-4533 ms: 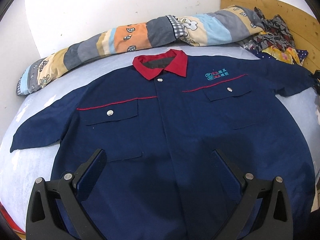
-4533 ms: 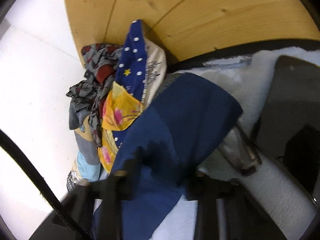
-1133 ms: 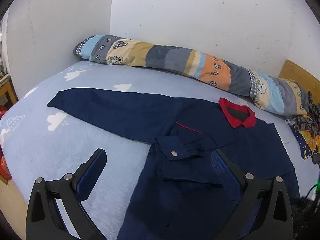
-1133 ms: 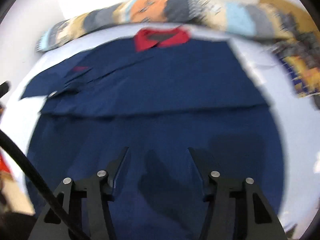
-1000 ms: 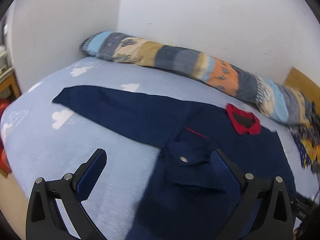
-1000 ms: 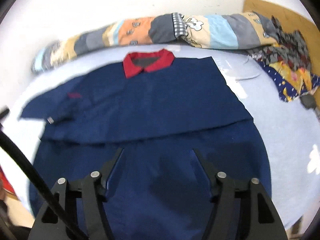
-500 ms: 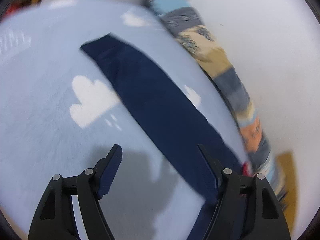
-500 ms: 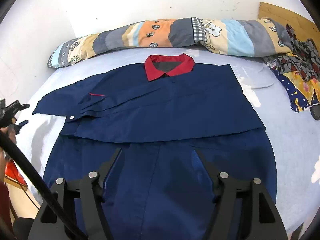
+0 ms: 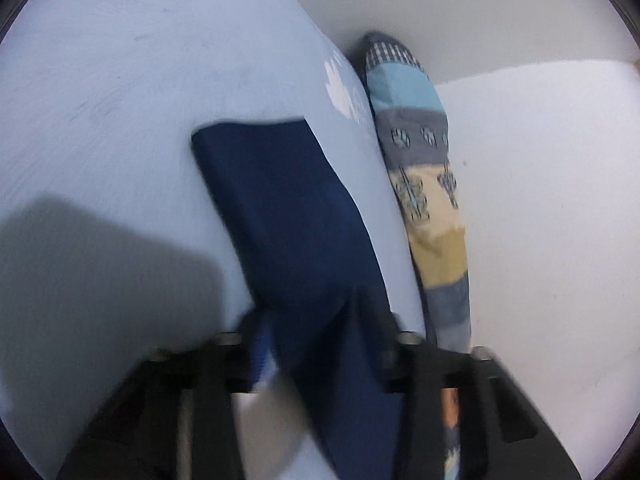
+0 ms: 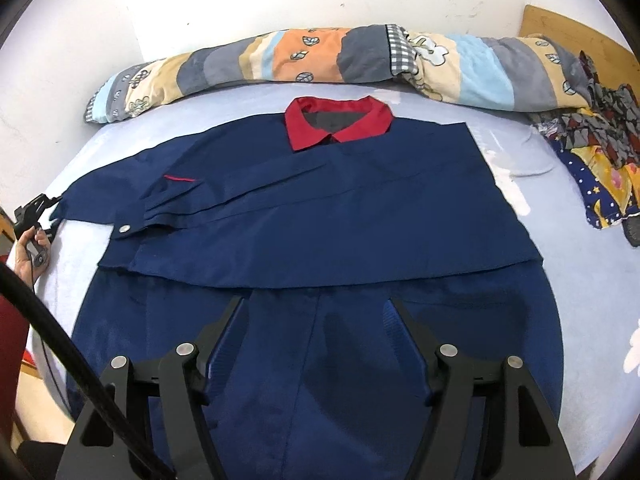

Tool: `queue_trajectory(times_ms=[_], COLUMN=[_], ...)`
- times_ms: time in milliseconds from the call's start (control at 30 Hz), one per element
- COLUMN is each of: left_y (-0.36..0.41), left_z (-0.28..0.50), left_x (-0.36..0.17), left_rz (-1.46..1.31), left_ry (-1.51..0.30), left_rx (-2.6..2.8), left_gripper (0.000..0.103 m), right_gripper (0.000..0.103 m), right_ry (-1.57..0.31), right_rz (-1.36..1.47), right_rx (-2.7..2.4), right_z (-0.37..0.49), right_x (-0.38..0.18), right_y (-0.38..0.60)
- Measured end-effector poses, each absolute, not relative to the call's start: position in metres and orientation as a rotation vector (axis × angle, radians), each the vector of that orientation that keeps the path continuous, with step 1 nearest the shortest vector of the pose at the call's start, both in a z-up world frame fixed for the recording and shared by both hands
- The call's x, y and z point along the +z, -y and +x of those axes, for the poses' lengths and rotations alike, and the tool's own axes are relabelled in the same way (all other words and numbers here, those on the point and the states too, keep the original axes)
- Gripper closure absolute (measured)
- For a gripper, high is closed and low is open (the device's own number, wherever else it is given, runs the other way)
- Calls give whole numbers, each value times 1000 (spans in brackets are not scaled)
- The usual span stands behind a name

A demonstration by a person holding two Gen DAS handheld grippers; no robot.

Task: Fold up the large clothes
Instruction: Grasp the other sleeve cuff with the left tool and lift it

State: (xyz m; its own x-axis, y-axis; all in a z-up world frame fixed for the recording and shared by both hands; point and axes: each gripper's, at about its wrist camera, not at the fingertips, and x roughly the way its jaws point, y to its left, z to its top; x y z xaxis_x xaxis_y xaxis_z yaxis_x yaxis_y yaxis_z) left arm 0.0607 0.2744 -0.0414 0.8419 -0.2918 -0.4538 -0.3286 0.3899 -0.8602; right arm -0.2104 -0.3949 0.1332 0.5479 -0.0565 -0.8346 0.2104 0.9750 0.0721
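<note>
I find the navy work jacket point(image 10: 320, 216) spread flat on the pale blue bed point(image 10: 592, 264), red collar point(image 10: 338, 122) at the far side toward the patchwork bolster point(image 10: 320, 60); its right side is already folded across the chest, and its left sleeve point(image 9: 280, 208) runs out to the bed's left edge. My left gripper point(image 9: 320, 344) is at that sleeve, jaws closing with the cloth between them; the frame is blurred, so I cannot confirm that the pads press yet. The person's hand point(image 10: 32, 252) is on its handle at the far left of the right view. My right gripper point(image 10: 316, 344) hovers over the near hem, jaws apart, nothing between them; a heap of loose garments point(image 10: 592, 152) lies at the far right.
</note>
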Motion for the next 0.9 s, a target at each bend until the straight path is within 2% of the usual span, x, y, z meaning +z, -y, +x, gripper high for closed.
queue_trajectory(times_ms=[167,233,467,700,900], left_y=[-279,-272,-227,-113,27], left_z=[89,90,82,57,18], left_x=[-40,-23,77,220,292], left_rz=[-1242,-1201,-999,-757,-542], left_ry=[-524,-511,-506,-510,-551], left_rx=[-35,-52,-175,-374,-517], left_gripper=[95,95,95,95,95], right_gripper=[29,29,29,27,27], right_ry=[-961,-964,-944,-927,-939], right_rz=[162,165,201,213,291], right_rx=[-185,-206,-259,-361,-425], right_z=[-206,-204,-207,-211,-231], right_x=[131,130,140,158,158], right_y=[400,404,426,466,503])
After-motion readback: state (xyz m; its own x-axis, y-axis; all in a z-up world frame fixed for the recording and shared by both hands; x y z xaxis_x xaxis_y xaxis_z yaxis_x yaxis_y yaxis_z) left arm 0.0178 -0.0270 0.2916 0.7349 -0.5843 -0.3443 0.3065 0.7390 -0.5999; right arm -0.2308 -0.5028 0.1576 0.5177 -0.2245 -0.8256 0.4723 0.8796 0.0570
